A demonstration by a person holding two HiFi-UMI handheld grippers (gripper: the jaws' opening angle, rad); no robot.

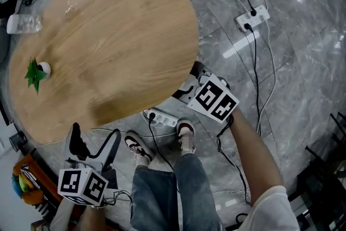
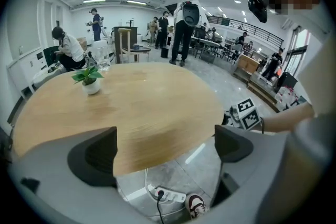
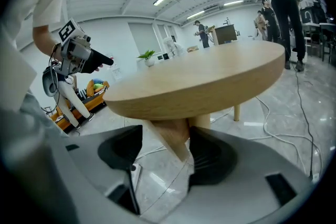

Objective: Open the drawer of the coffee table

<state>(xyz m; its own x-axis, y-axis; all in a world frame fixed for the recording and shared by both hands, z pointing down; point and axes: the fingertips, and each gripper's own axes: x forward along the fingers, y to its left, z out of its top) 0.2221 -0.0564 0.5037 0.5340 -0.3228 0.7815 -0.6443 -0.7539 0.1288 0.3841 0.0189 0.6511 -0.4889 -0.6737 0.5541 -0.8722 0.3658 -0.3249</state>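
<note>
Standing at the near edge of the coffee table (image 1: 119, 35), the person holds one gripper on either side of their shoes (image 1: 186, 135), which rest on a grey marble floor (image 1: 303, 62). The table has a broad, rounded top of pale wood, and a drawer front cannot be made out in any view. The right gripper (image 3: 165, 149) reaches in under the rim of the top from the person's right, its marker cube (image 1: 216, 99) just outside the edge. Its jaws stand partly apart around a slanted wooden piece (image 3: 168, 134) that hangs below the top. The right-hand pad looks to be at the edge of that piece, while a clear gap shows at the other pad, so nothing is pinched. The left gripper (image 2: 165, 147) hovers low beside the table's near rim, away from the wood, with its jaws spread wide and nothing between them; only the table edge and floor show beyond. A small potted plant (image 1: 37, 72) sits on the far left part of the top, and a clear container (image 1: 24, 23) lies near the rim beyond it. A white power strip (image 1: 162, 117) lies on the floor just under the near edge, and a second power strip (image 1: 253, 17) with dark cables lies well off to the right.
</note>
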